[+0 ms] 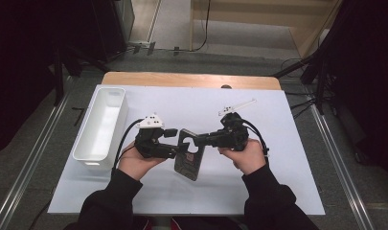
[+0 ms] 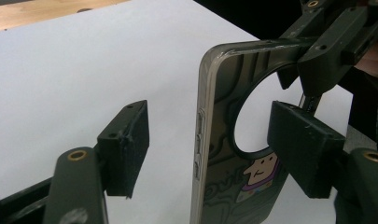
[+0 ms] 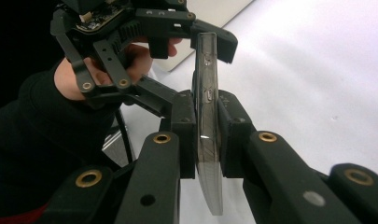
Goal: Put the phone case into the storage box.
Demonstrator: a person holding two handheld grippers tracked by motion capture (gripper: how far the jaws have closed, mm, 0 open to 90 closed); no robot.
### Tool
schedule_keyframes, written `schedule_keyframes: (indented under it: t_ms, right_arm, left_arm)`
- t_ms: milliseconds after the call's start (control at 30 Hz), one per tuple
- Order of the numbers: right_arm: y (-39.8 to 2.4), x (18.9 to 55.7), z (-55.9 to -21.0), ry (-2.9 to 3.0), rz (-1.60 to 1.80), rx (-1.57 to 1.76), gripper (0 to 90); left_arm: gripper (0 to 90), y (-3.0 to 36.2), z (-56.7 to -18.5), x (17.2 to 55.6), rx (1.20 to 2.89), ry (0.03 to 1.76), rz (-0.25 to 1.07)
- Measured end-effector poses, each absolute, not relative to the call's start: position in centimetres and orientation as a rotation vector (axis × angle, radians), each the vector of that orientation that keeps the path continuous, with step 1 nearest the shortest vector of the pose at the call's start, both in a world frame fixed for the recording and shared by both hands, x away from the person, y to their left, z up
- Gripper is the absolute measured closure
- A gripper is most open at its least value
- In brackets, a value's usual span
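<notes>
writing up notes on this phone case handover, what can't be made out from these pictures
- Phone case, left gripper view: lower end cut off by the bottom edge; printed cartoon partly behind the left gripper's pad.
- Phone case, right gripper view: edge-on, faces hidden by the right gripper clamped on it.
- White bin, high view: any contents too small and glared out to tell.
- High view: left gripper contact with the case too small.

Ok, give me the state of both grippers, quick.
Left gripper: open, jaws either side of the phone case.
Right gripper: shut on the phone case.
</notes>
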State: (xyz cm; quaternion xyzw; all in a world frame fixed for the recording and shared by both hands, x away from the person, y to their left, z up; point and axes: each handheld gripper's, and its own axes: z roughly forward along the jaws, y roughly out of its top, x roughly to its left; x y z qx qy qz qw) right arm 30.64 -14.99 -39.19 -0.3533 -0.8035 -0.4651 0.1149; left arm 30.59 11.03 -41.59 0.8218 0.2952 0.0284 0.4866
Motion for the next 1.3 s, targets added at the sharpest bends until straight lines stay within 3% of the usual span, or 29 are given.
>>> schedule_keyframes:
  t_ms: [733,1300]
  right_arm:
    - [-14.66,30.88,-38.83,-2.358,-1.393,-0.999,77.7]
    - [-14.52,30.76,-38.76,-2.369,-1.389,-1.005,77.7]
  left_arm:
    - [45.0,10.71,-41.81,31.12,1.994,0.744,0.097]
    - [68.4,10.56,-41.54,30.81,1.992,0.728,0.088]
